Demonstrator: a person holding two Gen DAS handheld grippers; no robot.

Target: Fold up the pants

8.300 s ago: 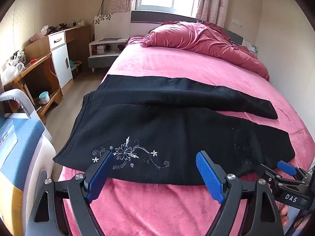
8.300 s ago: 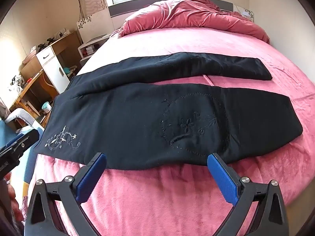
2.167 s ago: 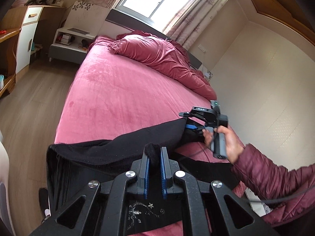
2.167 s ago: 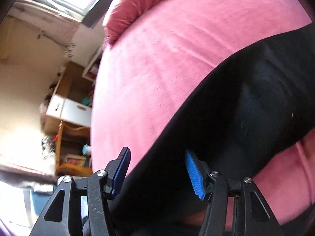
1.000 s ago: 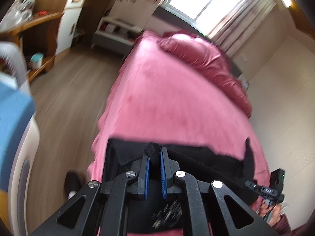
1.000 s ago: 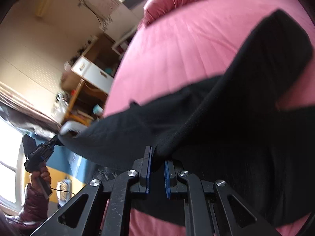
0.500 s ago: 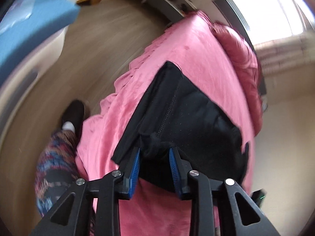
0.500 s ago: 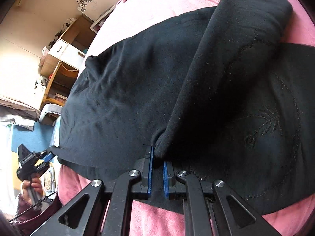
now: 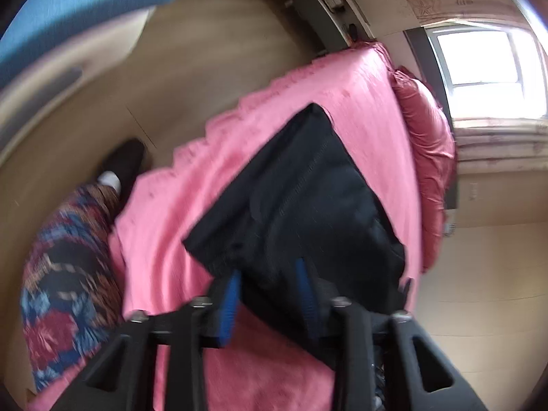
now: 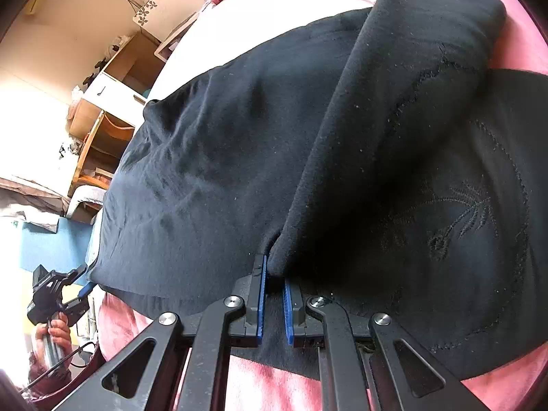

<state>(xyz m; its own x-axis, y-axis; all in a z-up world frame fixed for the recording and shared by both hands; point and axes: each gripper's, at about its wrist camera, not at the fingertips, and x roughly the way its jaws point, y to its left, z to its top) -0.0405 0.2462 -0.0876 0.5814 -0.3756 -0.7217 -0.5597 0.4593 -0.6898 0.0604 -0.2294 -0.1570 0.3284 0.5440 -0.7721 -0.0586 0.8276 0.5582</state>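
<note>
The black pants point(image 9: 301, 205) lie folded lengthwise on the pink bed point(image 9: 363, 102), one leg laid over the other. My left gripper point(image 9: 269, 294) is open, its blue pads either side of the waist edge, holding nothing. In the right wrist view the pants point(image 10: 239, 157) fill the frame, with an embroidered leg point(image 10: 462, 219) underneath. My right gripper point(image 10: 273, 286) has its pads slightly apart at a fold of the top leg point(image 10: 394, 120); the cloth tip sits just beyond them. The left gripper also shows in the right wrist view point(image 10: 73, 287), at the waist corner.
A red quilt point(image 9: 428, 150) is bunched at the bed's head under the window. Wooden floor, a blue-topped chair point(image 9: 68, 3) and a nightstand lie left of the bed. The person's patterned leg point(image 9: 65, 281) and black shoe stand beside the bed. A wooden desk point(image 10: 102, 126) stands by the wall.
Both grippers laid the far leg over the near one. The left gripper opened and let go of the waist. The right pads parted slightly at the fold.
</note>
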